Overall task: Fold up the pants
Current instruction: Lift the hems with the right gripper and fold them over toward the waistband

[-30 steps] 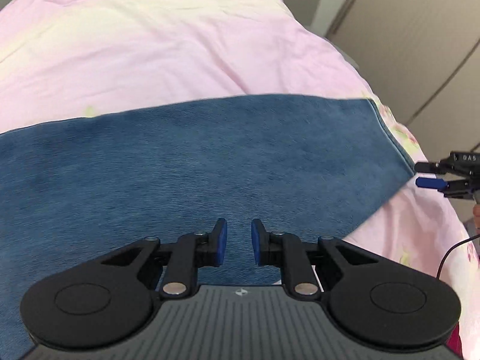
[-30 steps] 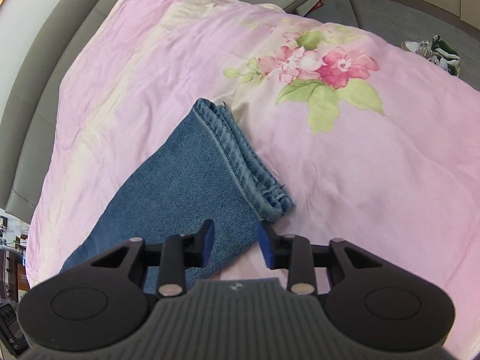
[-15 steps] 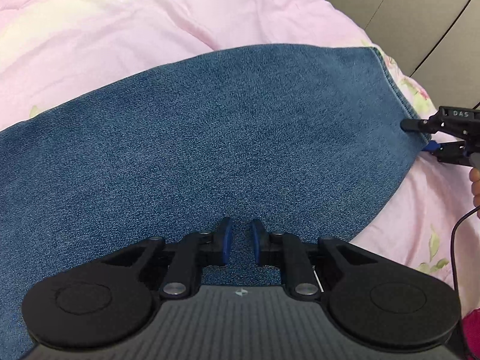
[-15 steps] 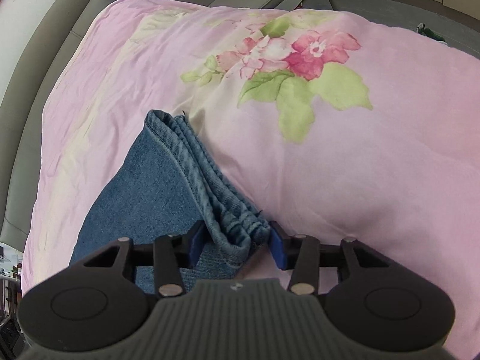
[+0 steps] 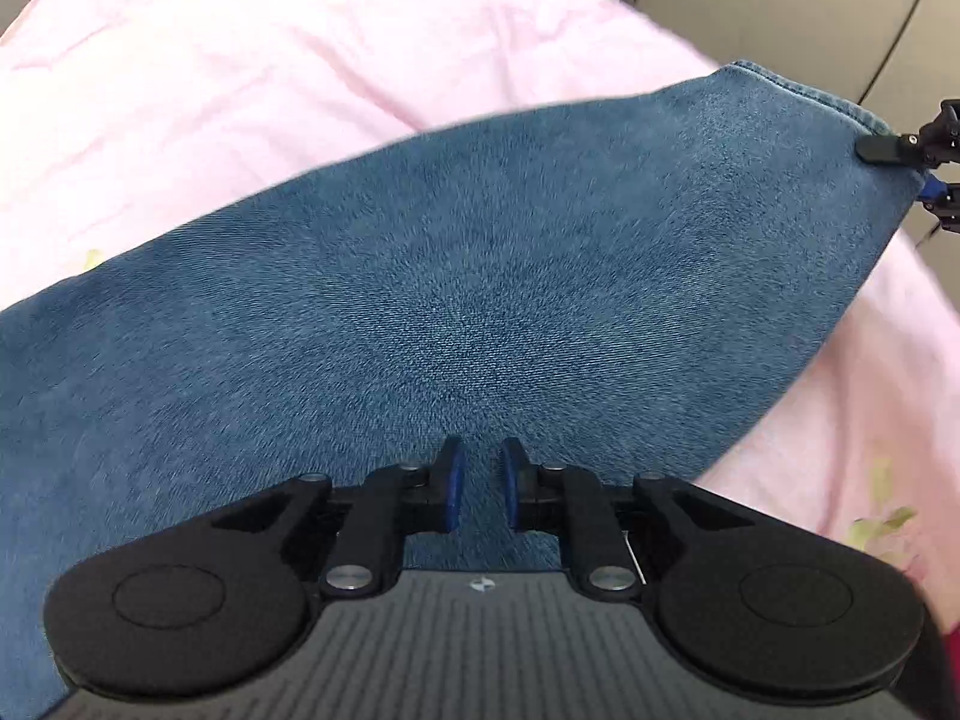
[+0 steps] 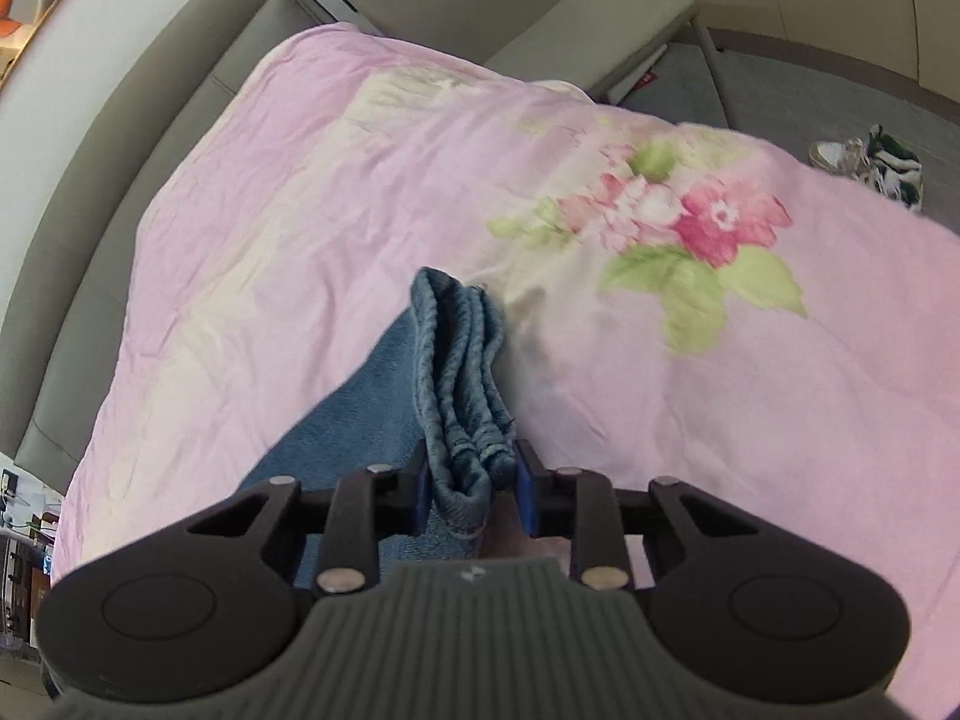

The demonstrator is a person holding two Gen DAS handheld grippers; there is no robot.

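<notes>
Blue denim pants [image 5: 480, 276] lie across a pink flowered bedspread [image 5: 300, 60], with the hem end lifted. My left gripper [image 5: 478, 495] is shut on the near edge of the pants, denim pinched between its blue pads. My right gripper [image 6: 471, 495] is shut on the bunched hem of the pants [image 6: 462, 372] and holds it above the bedspread [image 6: 660, 390]. The right gripper also shows in the left wrist view [image 5: 918, 174], clamped on the hem corner at the far right.
A grey padded headboard or sofa back [image 6: 150, 120] borders the bed on the left. A grey folding chair [image 6: 600, 18] and a pair of sneakers [image 6: 870, 162] stand on the floor beyond the bed. Wardrobe doors [image 5: 780, 0] rise behind the bed.
My right gripper closed on the pant hem and lifted it off the bedspread. My left gripper closed on the pants' near edge and the cloth rose with it.
</notes>
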